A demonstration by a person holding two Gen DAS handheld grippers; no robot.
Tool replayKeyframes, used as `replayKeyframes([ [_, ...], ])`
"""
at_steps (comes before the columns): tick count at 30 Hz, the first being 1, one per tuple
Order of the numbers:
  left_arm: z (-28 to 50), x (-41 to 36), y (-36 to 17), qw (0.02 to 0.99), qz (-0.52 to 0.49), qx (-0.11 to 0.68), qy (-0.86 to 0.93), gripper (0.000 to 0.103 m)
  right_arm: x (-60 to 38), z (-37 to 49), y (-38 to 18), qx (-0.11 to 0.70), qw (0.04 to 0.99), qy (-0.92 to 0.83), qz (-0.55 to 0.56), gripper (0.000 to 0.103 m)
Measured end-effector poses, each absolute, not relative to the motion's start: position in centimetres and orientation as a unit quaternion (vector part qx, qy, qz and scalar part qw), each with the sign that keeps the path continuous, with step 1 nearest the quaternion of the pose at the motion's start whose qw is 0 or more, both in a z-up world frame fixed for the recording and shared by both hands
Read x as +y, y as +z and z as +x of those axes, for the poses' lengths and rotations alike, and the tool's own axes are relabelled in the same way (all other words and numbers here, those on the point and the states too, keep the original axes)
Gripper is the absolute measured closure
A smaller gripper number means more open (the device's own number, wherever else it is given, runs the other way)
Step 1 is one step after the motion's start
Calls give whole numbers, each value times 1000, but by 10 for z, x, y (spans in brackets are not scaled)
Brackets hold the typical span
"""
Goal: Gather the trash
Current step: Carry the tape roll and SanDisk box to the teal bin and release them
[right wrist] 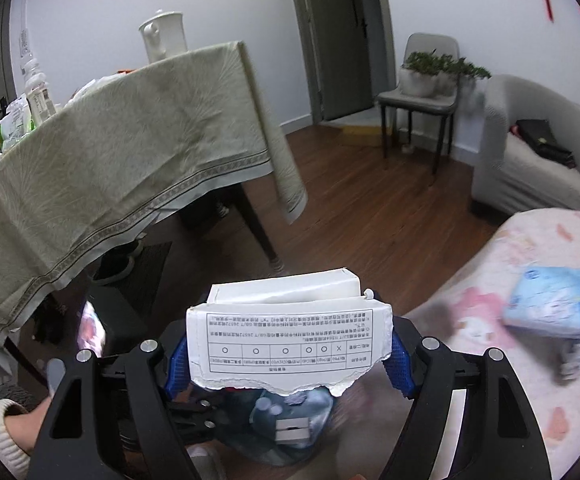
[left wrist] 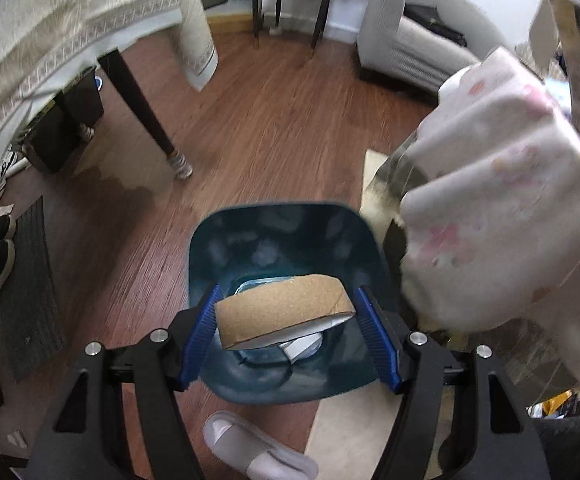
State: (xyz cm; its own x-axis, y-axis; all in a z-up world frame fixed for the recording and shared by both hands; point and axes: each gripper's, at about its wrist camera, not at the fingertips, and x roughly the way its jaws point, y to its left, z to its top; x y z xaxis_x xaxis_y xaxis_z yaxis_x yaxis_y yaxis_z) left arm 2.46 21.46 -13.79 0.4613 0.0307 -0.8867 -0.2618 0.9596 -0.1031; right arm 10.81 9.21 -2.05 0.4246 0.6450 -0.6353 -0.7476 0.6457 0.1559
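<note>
Left gripper point(left wrist: 290, 332) is right over the blue bin point(left wrist: 285, 240), fingers point(left wrist: 203, 326) spread wide, and the cork tape roll point(left wrist: 283, 306) sits between them touching the left pad only, with a clear gap to the right one, so it's loose rather than pinched. Below the roll, down in the bin, there's some pale trash point(left wrist: 302, 346), too blurry to name. Right gripper point(right wrist: 290, 354) is above the same bin point(right wrist: 290, 428) with its fingers point(right wrist: 398, 360) closed in on a torn white box point(right wrist: 290, 340) with a printed table on its flap, and it looks properly gripped from both sides. A grey slipper point(left wrist: 257, 450) lies on the floor just this side of the bin. To the bin's right is a pink-patterned cover point(right wrist: 530, 300) with a blue pack point(right wrist: 554, 304) on it. Further out past the bin, the worktop point(right wrist: 109, 152) with its draped cloth, then a chair point(right wrist: 422, 92) and armchair point(right wrist: 526, 152) by the wall.
</note>
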Motion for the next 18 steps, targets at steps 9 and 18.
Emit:
replayKeyframes([
  [9, 16, 233, -166, 822, -118, 551, 84, 30, 126, 106, -44, 376, 820, 422, -93, 26],
  [18, 5, 247, -160, 828, -126, 538, 92, 23, 148, 105, -69, 409, 804, 416, -116, 26],
])
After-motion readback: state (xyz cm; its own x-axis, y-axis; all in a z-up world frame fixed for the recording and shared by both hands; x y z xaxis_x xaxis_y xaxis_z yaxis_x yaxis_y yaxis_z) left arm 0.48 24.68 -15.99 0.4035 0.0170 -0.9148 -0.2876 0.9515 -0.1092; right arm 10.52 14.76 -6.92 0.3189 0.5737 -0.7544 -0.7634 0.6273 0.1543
